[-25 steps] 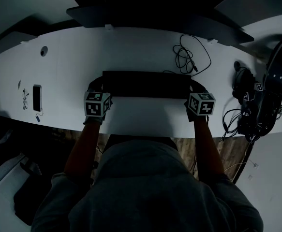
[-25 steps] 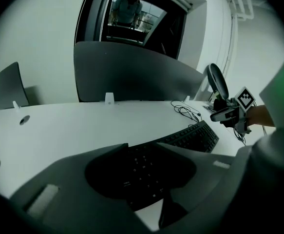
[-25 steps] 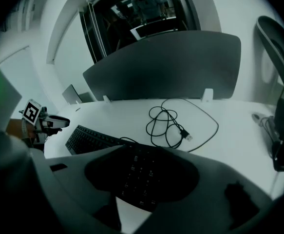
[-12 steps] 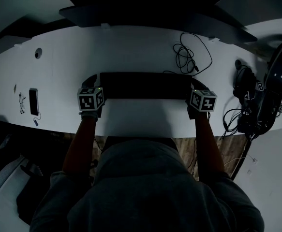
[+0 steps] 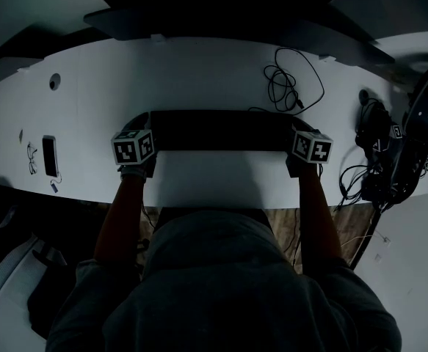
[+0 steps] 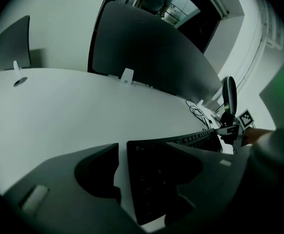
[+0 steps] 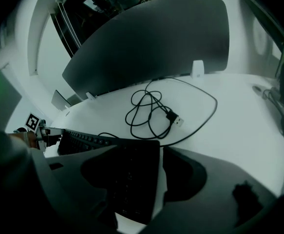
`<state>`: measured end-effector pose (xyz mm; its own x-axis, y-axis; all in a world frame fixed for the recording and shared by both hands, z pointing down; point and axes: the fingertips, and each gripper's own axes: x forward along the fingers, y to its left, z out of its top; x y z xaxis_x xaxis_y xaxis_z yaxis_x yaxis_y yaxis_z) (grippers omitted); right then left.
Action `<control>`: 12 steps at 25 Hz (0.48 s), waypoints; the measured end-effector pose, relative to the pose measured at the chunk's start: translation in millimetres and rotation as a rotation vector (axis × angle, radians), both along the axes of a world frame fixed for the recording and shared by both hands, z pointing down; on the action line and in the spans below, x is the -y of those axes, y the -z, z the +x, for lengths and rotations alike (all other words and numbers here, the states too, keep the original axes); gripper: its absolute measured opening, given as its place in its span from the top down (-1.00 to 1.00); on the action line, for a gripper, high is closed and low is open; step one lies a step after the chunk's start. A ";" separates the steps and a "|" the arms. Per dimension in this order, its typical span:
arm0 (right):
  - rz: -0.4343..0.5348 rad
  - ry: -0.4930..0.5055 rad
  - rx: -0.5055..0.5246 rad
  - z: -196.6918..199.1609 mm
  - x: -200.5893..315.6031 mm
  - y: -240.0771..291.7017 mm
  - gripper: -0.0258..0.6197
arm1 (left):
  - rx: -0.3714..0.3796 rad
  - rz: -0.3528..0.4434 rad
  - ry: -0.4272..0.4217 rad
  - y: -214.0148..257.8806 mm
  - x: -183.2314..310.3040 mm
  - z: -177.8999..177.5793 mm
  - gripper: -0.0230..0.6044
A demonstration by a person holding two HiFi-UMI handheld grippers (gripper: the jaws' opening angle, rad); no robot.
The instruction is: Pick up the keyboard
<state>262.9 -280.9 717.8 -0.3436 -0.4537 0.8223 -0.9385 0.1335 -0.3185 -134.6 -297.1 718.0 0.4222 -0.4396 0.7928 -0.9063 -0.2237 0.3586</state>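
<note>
The black keyboard (image 5: pixel 221 129) lies flat on the white desk (image 5: pixel 199 174), lengthwise in front of me. My left gripper (image 5: pixel 139 123) straddles its left end and my right gripper (image 5: pixel 300 127) its right end. In the left gripper view the keyboard (image 6: pixel 154 179) sits between the jaws of the left gripper (image 6: pixel 146 155), with a strip of white desk showing beside one jaw. The right gripper view shows the same for the keyboard's other end (image 7: pixel 132 174) and the right gripper (image 7: pixel 146 155). Both pairs of jaws have just been opening and stand open, not pressing on the keyboard.
A coiled black cable (image 5: pixel 287 86) lies behind the keyboard's right end. A phone (image 5: pixel 50 156) rests at the desk's left, and a tangle of headphones and cables (image 5: pixel 379 152) at its right. Dark divider panels (image 6: pixel 151 52) stand along the far edge. The near edge is just behind my hands.
Both grippers have shifted a little outward, and their marker cubes now sit further apart at the keyboard's ends. The keyboard has barely moved on the desk.
</note>
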 end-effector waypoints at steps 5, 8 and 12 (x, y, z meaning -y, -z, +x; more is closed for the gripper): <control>-0.013 -0.003 0.038 -1.3 0.2 -1.9 0.14 | -0.042 -0.015 -0.013 -0.7 4.4 7.1 0.04; -0.014 -0.006 0.073 -4.3 1.7 -3.1 0.14 | -0.084 -0.047 -0.006 -4.1 3.6 10.6 0.04; -0.013 -0.002 0.106 -6.3 5.6 -4.3 0.14 | -0.125 -0.063 -0.003 -5.1 6.1 11.2 0.04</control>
<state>256.6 -286.5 722.1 -0.4282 -0.4437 0.7873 -0.8996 0.1266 -0.4180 -123.4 -303.2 723.1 0.5205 -0.3890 0.7601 -0.8531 -0.1999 0.4819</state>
